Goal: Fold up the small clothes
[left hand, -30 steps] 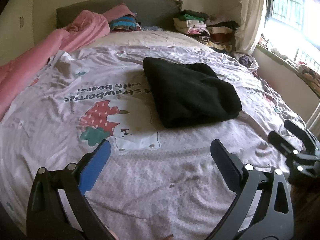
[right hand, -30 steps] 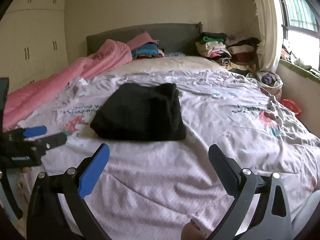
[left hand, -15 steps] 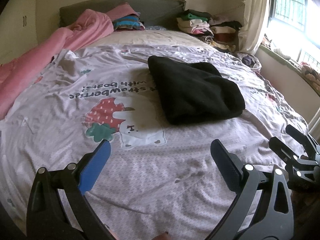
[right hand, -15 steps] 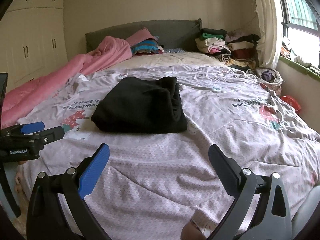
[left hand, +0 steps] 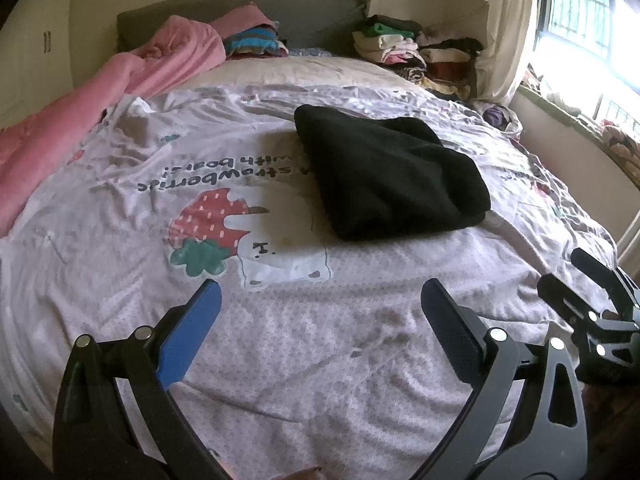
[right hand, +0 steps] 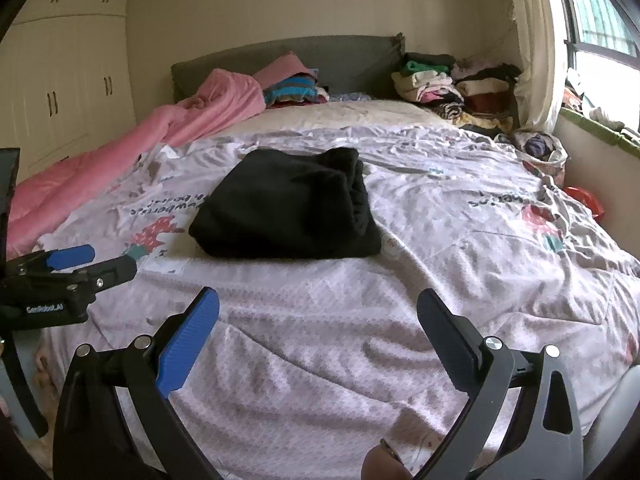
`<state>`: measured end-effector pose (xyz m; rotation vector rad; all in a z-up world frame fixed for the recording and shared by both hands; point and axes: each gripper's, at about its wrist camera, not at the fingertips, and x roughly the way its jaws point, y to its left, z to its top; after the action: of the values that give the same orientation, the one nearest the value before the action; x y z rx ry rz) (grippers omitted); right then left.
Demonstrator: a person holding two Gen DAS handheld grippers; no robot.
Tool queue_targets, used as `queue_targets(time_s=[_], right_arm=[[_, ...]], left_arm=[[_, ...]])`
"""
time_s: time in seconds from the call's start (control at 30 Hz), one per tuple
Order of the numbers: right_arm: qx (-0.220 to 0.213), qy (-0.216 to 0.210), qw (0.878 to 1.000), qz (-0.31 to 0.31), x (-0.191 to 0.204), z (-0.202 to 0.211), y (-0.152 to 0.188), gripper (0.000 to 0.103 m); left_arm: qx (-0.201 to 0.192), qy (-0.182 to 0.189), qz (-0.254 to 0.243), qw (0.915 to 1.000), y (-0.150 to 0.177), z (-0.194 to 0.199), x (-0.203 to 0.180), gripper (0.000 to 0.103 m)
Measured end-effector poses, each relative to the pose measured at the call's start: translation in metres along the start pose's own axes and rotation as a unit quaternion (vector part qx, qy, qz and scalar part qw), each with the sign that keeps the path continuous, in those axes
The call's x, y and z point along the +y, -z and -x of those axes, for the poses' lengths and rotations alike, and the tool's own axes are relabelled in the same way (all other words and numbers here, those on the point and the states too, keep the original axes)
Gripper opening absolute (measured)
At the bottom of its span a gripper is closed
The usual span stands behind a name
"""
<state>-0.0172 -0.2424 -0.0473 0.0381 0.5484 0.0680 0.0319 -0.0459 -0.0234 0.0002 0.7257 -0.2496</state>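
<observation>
A black garment (left hand: 384,176) lies folded in a thick bundle on the printed bedsheet (left hand: 280,344), near the middle of the bed. It also shows in the right wrist view (right hand: 288,208). My left gripper (left hand: 320,300) is open and empty, held above the sheet short of the garment. My right gripper (right hand: 318,304) is open and empty too, also short of the garment. The right gripper shows at the right edge of the left wrist view (left hand: 576,276); the left gripper shows at the left edge of the right wrist view (right hand: 92,260).
A pink duvet (left hand: 92,100) runs along the bed's left side. Stacks of folded clothes (left hand: 416,48) sit by the grey headboard (right hand: 288,56). A window and curtain are at the right, wardrobes (right hand: 60,92) at the left.
Both grippers have drifted slightly, so the garment sits a little differently in view. Both stay open and empty; the garment has not moved.
</observation>
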Motion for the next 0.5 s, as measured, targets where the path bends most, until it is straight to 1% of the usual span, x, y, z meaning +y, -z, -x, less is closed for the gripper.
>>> queue_targets(time_s=[0.2, 0.5], right_arm=[[-0.004, 0.003, 1.0, 0.005, 0.0008, 0.0008, -0.0005, 0.099], [-0.001, 0.003, 1.0, 0.005, 0.002, -0.0006, -0.0004, 0.099]], left_arm=[[-0.001, 0.003, 0.001, 1.0, -0.0009, -0.0011, 0.0001, 0.094], [0.001, -0.004, 0.001, 1.0, -0.0014, -0.0018, 0.0013, 0.094]])
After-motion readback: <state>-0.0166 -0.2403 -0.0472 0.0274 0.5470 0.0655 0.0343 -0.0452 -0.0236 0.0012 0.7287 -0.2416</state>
